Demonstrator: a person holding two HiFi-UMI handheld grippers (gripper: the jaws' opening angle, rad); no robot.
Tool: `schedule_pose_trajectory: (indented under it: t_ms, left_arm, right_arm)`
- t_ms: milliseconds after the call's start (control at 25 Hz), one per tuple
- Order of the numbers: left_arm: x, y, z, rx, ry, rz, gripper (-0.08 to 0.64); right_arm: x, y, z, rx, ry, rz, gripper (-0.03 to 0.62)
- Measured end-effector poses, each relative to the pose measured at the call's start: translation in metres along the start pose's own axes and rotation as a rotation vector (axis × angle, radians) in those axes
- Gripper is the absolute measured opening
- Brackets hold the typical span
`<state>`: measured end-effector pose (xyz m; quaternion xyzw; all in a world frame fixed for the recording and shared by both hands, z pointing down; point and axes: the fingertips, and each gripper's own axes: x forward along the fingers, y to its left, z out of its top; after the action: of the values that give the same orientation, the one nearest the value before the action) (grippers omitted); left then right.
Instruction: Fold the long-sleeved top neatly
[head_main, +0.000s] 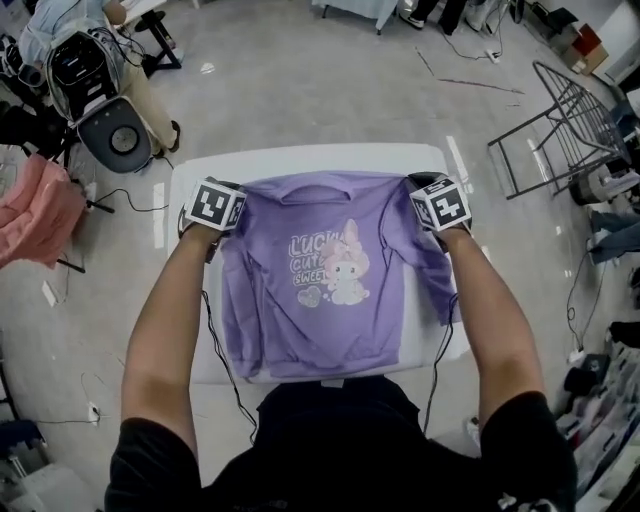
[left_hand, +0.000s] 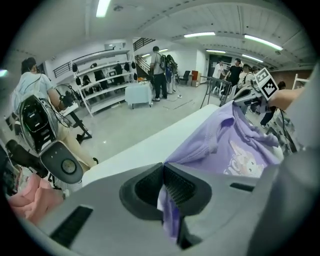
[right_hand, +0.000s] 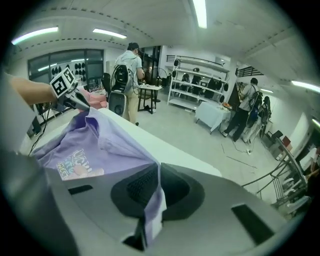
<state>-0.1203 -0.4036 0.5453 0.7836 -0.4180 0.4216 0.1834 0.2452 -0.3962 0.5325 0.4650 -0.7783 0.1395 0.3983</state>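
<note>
the grey floor (head_main: 330, 80) ran wide around everything, with a wire rack (head_main: 565, 130) off to the person's right and a pink cloth (head_main: 35, 210) draped at the left. in the middle stood the white table (head_main: 300, 160). the purple top (head_main: 320, 320) lay spread over most of it, front up, with its neck toward the far edge and its hem at the near edge by the person's body. the right sleeve (head_main: 435, 275) hung folded down along that side of the top; the left sleeve i couldn't make out. the person's forearms (head_main: 175, 300) reached out on either side of the cloth toward the shoulders. the left gripper (left_hand: 163, 172) had its jaws pressed together on a fold of purple cloth at the left shoulder, the fabric bunched between the ribbed pads and trailing out below them. the right gripper (right_hand: 157, 175) was closed the same way on the right shoulder, a strip of cloth pinched between its pads. from above, each marker cube (head_main: 215, 205) sat just outside a shoulder, level with the collar. on the chest was a small print (head_main: 335, 270) of a cartoon rabbit beside some lettering.
</note>
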Motion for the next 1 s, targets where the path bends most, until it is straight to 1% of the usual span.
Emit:
schedule_pose_trajectory:
  t_ms: [200,320,400,520,600,640,680,760,800,920,1000]
  left_arm:
    - [0.047,0.021,-0.006,-0.041,0.082,0.037,0.009]
    - [0.070,0.032,-0.013,-0.035,0.130,0.054,0.009]
    - [0.080,0.038,-0.020,-0.030,0.137,0.072,0.009]
    - [0.085,0.042,-0.027,-0.024,0.112,0.082,0.011]
    - [0.085,0.040,-0.025,-0.025,0.092,0.049,0.017]
    - [0.083,0.038,-0.022,-0.023,0.083,0.025,0.053]
    - [0.081,0.036,-0.019,-0.014,0.072,0.003,0.083]
    - [0.072,0.033,-0.009,0.032,0.042,-0.029,0.097]
    - [0.067,0.030,-0.003,0.066,0.023,-0.043,0.097]
    - [0.060,0.017,0.008,0.176,-0.014,-0.083,0.097]
    - [0.065,0.005,0.008,0.234,-0.011,-0.105,0.097]
  right_arm:
    - [0.065,-0.010,-0.003,-0.038,0.076,0.092,0.023]
    - [0.096,-0.009,-0.012,-0.047,0.119,0.136,0.023]
    - [0.110,-0.005,-0.017,-0.068,0.130,0.151,0.026]
    - [0.118,0.001,-0.019,-0.086,0.120,0.170,0.037]
    - [0.117,-0.001,-0.021,-0.099,0.118,0.196,0.069]
    - [0.115,-0.004,-0.020,-0.114,0.116,0.210,0.118]
    - [0.111,-0.009,-0.017,-0.137,0.109,0.218,0.152]
    - [0.098,-0.013,-0.003,-0.185,0.068,0.222,0.148]
    - [0.092,-0.009,0.007,-0.204,0.039,0.231,0.133]
    - [0.088,0.028,0.035,-0.282,-0.026,0.301,0.081]
    - [0.097,0.058,0.043,-0.370,-0.024,0.343,0.086]
